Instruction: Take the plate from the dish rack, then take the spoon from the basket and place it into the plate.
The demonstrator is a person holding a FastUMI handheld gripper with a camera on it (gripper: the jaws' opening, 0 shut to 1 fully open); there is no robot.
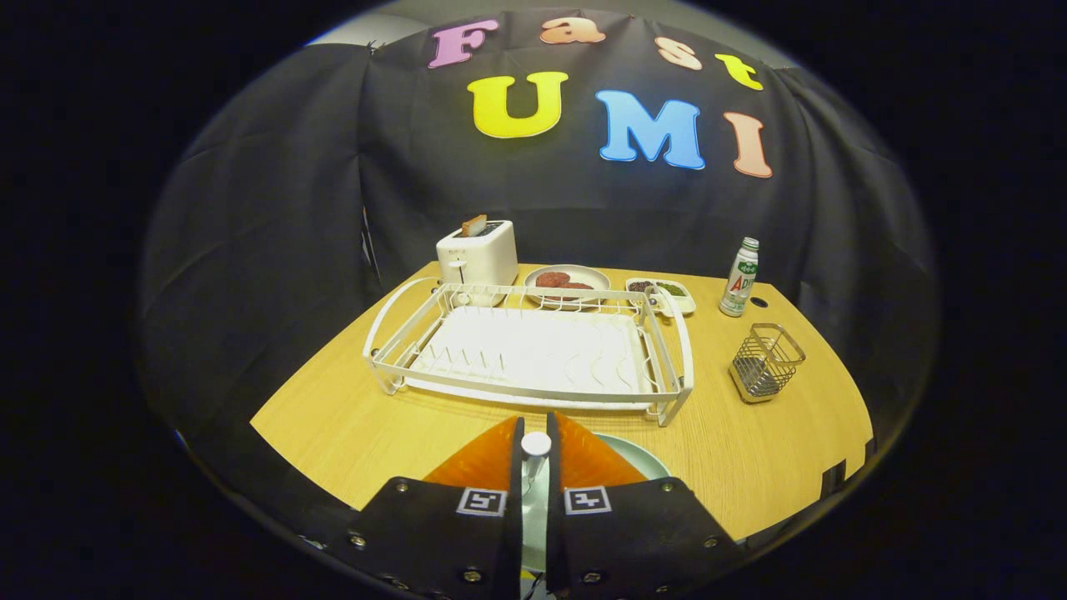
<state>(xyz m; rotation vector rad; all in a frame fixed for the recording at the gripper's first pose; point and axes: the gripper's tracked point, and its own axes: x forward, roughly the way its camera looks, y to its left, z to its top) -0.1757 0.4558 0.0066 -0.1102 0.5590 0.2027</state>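
Observation:
My gripper [534,427] is shut on a white spoon [536,444]. The spoon's rounded end stands up between the two fingers, and the remainder of it is hidden by them. Under the fingers lies a pale green plate [642,457] on the wooden table, and its rim shows just right of the right finger. Just beyond the fingers sits the white dish rack [533,350] with nothing in it. The wire basket [767,363] stands to the right of the rack and looks empty.
A white toaster [478,254] with a slice of bread stands behind the rack. Beside it are a plate with meat patties [567,282], a small dish [663,292] and a bottle [739,278]. Bare table [350,425] lies left of the fingers.

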